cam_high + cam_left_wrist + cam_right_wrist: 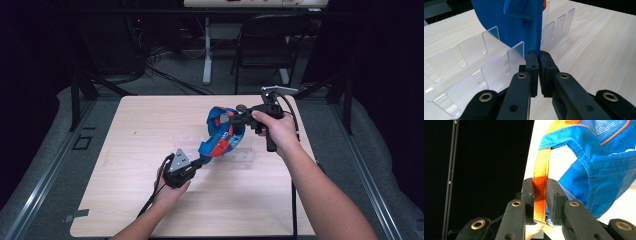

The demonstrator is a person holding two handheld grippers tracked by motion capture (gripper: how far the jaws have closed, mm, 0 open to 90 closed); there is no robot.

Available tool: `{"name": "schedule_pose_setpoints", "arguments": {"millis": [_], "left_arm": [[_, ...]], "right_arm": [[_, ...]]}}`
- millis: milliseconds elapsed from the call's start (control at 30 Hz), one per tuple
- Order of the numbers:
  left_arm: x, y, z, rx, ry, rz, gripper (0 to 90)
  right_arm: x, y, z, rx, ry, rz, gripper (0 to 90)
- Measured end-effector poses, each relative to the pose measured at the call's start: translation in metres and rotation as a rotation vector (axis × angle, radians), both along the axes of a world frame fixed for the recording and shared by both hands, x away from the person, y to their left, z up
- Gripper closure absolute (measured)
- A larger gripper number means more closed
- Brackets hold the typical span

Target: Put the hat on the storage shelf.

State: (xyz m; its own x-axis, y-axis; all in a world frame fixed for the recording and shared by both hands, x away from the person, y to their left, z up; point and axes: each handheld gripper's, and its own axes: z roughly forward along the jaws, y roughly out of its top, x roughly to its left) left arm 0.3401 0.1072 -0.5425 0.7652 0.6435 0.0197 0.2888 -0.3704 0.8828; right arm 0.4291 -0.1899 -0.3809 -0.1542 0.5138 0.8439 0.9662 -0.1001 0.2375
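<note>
Left gripper (538,56) pinching blue cap (220,131), right gripper (539,182) clamping its orange strap (541,173), no legible writing

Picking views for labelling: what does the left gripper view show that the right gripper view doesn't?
Left gripper view: the clear slotted rack on the wooden table, with the left claw shut on the cap's blue brim.

Right gripper view: the right claw shut on the cap's orange strap, plus blue mesh and a dark background.

Both: the same cap, pinched.
</note>
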Motion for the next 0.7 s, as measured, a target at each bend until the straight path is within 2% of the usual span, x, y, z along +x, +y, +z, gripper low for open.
{"name": "schedule_pose_setpoints", "arguments": {"millis": [367, 700], "left_arm": [[-0.002, 0.007, 0.004, -0.017, 0.017, 0.006, 72.1], [-0.003, 0.01, 0.002, -0.03, 0.05, -0.006, 58.5]], "right_arm": [[0.003, -0.014, -0.012, -0.048, 0.007, -0.057, 77.9], [0.003, -0.024, -0.023, -0.109, 0.006, -0.067, 76.2]]}}
